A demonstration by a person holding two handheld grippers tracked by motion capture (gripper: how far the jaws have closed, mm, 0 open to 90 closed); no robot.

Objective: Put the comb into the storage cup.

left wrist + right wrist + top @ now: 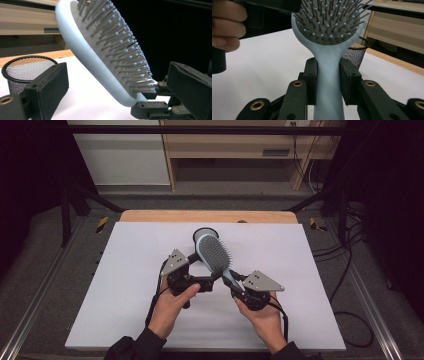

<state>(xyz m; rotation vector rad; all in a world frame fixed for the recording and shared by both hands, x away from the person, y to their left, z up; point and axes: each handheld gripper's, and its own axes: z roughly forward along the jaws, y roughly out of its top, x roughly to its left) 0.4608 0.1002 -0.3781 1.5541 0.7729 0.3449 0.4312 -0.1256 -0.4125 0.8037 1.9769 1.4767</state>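
Observation:
A light blue hairbrush [215, 252] with a grey bristle pad is held up over the white mat, head pointing away from me. My right gripper [233, 284] is shut on its handle; in the right gripper view both pads [311, 80] press the handle of the hairbrush [328, 75]. My left gripper [214, 279] stands open beside the brush's neck. In the left gripper view its jaws stand wide apart on either side of the hairbrush [100, 62] head, with my left gripper [118, 73] not touching it.
A black mesh cup [202, 232] stands on the mat just behind the brush, also the mesh cup [25, 72] and mesh cup [355, 53]. The white mat [125, 285] covers a wooden table [207, 216]. A wooden shelf [235, 150] stands beyond.

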